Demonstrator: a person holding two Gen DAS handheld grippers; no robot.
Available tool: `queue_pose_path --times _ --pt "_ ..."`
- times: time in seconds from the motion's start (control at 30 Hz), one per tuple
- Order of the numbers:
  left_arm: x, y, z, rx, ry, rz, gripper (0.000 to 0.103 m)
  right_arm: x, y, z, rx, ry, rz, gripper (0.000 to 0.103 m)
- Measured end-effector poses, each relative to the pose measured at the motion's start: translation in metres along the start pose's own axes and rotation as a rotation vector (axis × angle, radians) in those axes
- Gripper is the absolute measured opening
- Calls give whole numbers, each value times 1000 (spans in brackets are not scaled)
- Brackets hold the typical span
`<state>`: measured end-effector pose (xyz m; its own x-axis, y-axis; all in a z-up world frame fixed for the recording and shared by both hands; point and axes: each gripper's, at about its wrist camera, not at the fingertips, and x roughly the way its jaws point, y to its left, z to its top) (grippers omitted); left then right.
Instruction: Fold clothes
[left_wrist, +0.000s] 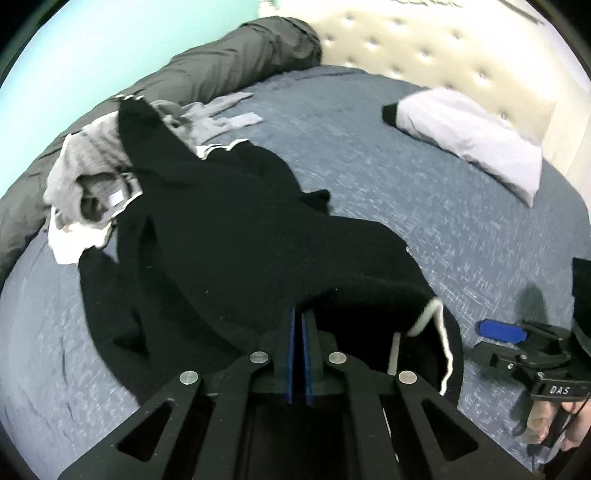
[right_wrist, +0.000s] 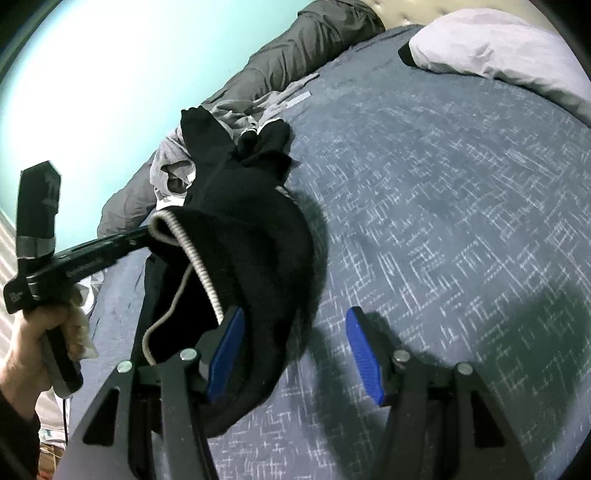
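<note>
My left gripper (left_wrist: 301, 317) clenched on the black hoodie's (left_wrist: 236, 236) hood edge, lifting it off the blue bedspread (left_wrist: 424, 206). My right gripper (right_wrist: 295, 354) released, pads wide, hood fabric just beside its left pad. Grey clothes (left_wrist: 88, 166) piled far left, touching the hoodie. Pillow (left_wrist: 476, 136) far right.

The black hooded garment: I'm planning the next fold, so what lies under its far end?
The black hooded garment overlaps a crumpled grey garment and white cloth on the blue patterned bedspread; anything beneath its middle is covered.
</note>
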<state>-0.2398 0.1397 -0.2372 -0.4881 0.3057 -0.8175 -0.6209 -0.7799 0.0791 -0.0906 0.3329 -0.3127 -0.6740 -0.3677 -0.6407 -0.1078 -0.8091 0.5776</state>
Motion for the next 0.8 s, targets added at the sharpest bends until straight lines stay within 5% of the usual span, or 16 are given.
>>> queue_pose_path --times 0.33,0.5,0.53,0.57,0.6,0.8 --pt "-31 34 -23 -87 -26 14 3 26 49 -9 -140 155 -13 65" --pt "-40 48 -34 -127 -36 13 3 50 48 -16 -103 219 -46 65" --pt "-42 50 -36 -132 -37 12 3 51 48 -15 -102 213 -40 56" --pt "-44 53 -39 -138 -39 12 3 51 49 -15 -110 211 -33 27" --pt "-47 54 -40 -148 -43 14 3 51 51 -13 -124 213 -24 19" --pt "-60 65 -48 -210 -63 29 5 37 70 -4 -233 228 28 11"
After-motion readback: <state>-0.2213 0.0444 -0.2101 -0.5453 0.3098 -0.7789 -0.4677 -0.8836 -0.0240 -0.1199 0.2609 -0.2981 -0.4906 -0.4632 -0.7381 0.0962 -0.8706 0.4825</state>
